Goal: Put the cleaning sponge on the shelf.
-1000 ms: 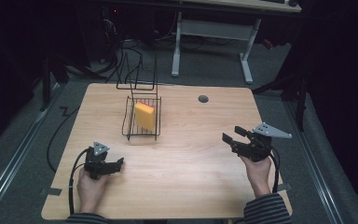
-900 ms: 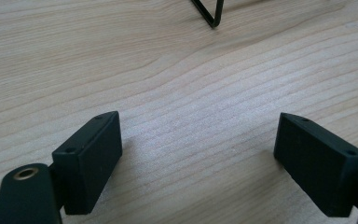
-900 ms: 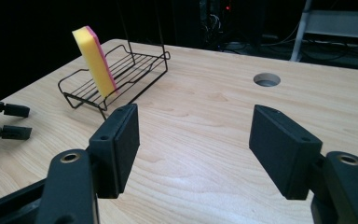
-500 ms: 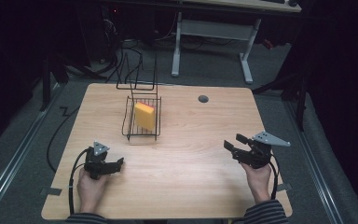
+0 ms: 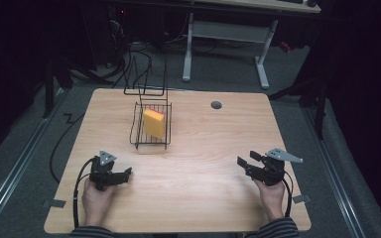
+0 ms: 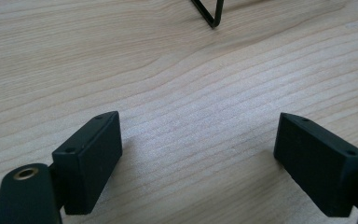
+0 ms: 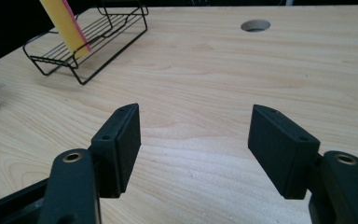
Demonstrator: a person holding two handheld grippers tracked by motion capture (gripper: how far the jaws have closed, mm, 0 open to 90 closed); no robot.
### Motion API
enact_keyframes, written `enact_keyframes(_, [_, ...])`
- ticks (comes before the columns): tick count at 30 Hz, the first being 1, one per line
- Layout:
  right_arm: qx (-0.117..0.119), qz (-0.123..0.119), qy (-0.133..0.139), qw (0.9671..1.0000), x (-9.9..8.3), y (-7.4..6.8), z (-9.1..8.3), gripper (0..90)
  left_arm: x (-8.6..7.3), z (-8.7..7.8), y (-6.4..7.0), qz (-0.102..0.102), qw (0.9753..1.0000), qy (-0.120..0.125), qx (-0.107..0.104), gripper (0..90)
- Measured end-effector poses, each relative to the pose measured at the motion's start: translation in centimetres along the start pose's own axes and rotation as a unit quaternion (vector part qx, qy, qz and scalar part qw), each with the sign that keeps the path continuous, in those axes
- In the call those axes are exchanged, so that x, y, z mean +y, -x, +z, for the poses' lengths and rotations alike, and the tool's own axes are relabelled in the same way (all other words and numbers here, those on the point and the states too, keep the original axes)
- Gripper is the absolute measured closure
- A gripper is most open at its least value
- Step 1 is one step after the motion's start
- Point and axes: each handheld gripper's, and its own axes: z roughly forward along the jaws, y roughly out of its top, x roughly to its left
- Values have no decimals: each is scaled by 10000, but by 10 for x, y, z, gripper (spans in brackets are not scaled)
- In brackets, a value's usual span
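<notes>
A black wire rack [image 5: 150, 130] stands at the back left of the wooden table [image 5: 203, 139], and a yellow slab [image 5: 155, 123] with a pink edge leans upright in it. My left gripper [image 5: 125, 173] rests low at the front left, open, with bare wood between its jaws [image 6: 198, 154]. At the front right, my right gripper [image 5: 244, 163] is open too, nothing between its jaws [image 7: 193, 135]. In the right gripper view the wire rack [image 7: 88, 44] and the yellow slab [image 7: 67, 23] lie ahead to the left.
A round cable hole [image 5: 216, 104] sits near the table's far edge, also seen as the hole [image 7: 255, 25] ahead of the right gripper. One foot of the rack [image 6: 209, 11] shows above the left gripper. A white desk frame [image 5: 225, 34] stands beyond the table.
My right gripper has drawn back toward the front edge and lower onto the table. The left gripper has stayed where it was.
</notes>
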Motion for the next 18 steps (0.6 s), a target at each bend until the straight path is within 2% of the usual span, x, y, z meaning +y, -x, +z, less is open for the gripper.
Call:
enact_keyframes(7, [-101, 40, -197, 9997, -12, 3, 9, 351, 0, 0, 0, -1, 10000, -1, 0, 159])
enact_keyframes(13, [-284, 7, -517, 9983, -27, 5, 22, 350, 0, 0, 0, -1, 10000, 1, 0, 159])
enact_keyframes(16, [-368, -119, -600, 9974, -30, 5, 25, 349, 0, 0, 0, -1, 10000, 1, 0, 158])
enact_keyframes(17, [-518, -234, -767, 9954, -34, 4, 29, 348, 0, 0, 0, -2, 10000, 2, 0, 159])
enact_keyframes(18, [-560, -278, -846, 9945, -36, 4, 32, 347, 0, 0, 0, 0, 10000, 1, 0, 159])
